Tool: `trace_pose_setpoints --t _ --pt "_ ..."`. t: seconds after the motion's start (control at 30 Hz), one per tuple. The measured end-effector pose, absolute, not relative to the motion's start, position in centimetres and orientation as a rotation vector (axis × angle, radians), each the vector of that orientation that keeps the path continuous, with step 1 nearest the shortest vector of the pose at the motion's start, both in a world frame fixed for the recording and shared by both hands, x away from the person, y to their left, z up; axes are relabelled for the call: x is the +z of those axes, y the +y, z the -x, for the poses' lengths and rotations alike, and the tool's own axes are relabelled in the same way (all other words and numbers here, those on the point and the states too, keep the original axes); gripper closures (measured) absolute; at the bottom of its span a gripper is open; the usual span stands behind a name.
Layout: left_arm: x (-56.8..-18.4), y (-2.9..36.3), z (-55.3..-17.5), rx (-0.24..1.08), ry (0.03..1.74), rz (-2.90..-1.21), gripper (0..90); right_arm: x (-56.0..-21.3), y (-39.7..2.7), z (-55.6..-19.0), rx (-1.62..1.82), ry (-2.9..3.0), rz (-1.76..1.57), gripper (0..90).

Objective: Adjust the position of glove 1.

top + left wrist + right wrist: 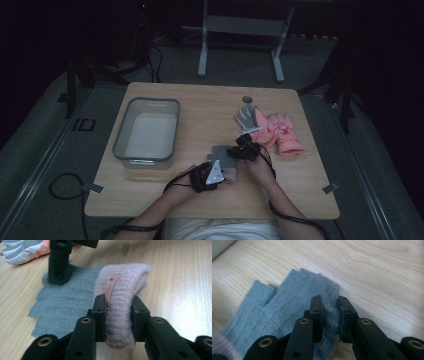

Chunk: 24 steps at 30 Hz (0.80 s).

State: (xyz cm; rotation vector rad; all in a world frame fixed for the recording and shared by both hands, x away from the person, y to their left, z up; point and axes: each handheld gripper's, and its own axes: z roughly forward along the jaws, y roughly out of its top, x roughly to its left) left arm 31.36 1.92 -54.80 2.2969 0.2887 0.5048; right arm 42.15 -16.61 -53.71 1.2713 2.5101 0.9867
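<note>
1. Left of the grey glove [223,155]: a grey bin [131,106], open, sitting well apart toward the table's [200,100] left edge.
2. At the glove's near end: left gripper [119,315] clamped on the pink cuff [122,290], the knit bulging up between the jaws, a small label [110,288] showing on the bunched fold. Jaws narrow, pressing the cuff from both sides.
3. At the middle: the grey glove itself, lying flat on the wood near the table's front edge, fingers pointing away from the cuff.
4. At the glove's far side: right gripper [330,315] pinching one edge of the grey knit by the finger end, the fabric [287,305] squeezed into a ridge between narrow jaws.
5. Right of the glove and farther back: a grey-and-white glove [246,116] and a pink pair [280,134], lying just beside each other, apart from the grey one.
6. Handling, judged: light, soft and limp; bound to sag and fold wherever unsupported; fuzzy knit, so unlikely to slip, yet stretchy under a hard pull. No fragility to fear.
7. Where to hold, judged: the thick cuff for a firm bite, plus the finger end to keep it spread; lifting both ends together should keep it from folding.
</note>
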Motion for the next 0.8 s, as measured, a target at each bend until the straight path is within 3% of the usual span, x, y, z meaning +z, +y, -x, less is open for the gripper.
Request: trace_pose_setpoints --t 0.2,0.8 --pt "-53.8 2.1 -31.8 0.466 0.312 -2.328 73.2 -52.8 -16.8 -42.1 1.052 2.508 -1.265 77.3" --pt "-48.4 4.7 -32.6 0.585 0.282 -2.388 73.8 -46.6 -15.0 -41.9 1.243 2.481 -1.126 77.5"
